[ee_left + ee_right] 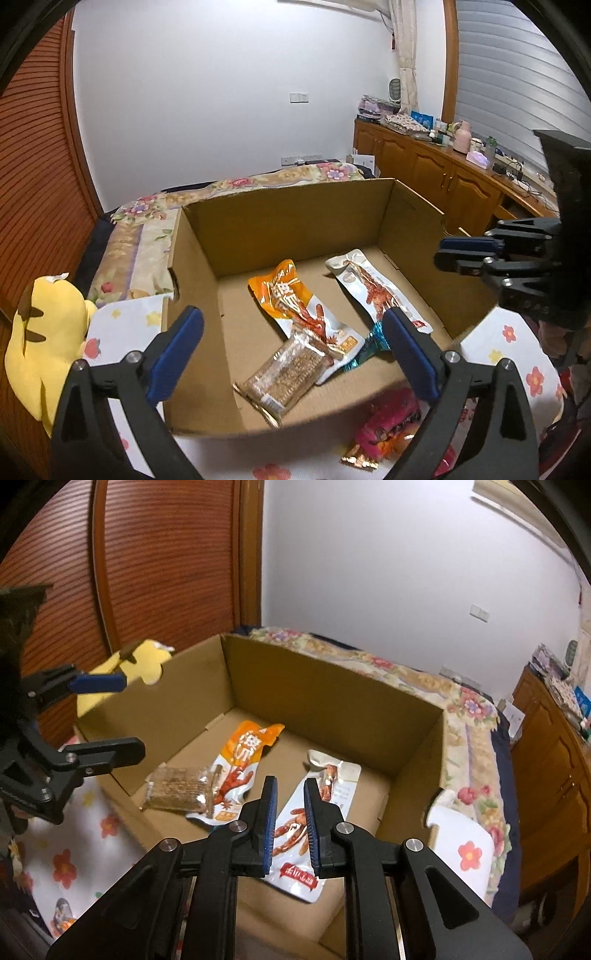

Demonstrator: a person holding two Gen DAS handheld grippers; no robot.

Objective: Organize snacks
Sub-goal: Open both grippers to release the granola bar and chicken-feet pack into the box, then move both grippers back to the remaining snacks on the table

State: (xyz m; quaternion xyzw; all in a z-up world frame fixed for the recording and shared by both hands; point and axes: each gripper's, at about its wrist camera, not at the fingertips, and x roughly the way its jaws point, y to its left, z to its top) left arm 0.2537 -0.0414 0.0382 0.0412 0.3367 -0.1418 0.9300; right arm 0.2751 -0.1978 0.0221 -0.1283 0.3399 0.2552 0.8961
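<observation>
Packing done: three snack packets lie in the open brown cardboard box (295, 218)
Left: pink foil packet (391, 424) near, outside
Fingers: left gripper (291, 354) wide apart, empty; right gripper (290, 827) nearly closed, empty

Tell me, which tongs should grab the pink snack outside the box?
Probably the left tongs: they are wide open, and the pink foil snack packet lies just below them. The right tongs are shut above the brown cardboard box.

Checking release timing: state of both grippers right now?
Left gripper: open wide, holding nothing, above the snack bar in the box.
Right gripper: nearly closed, empty.
</observation>
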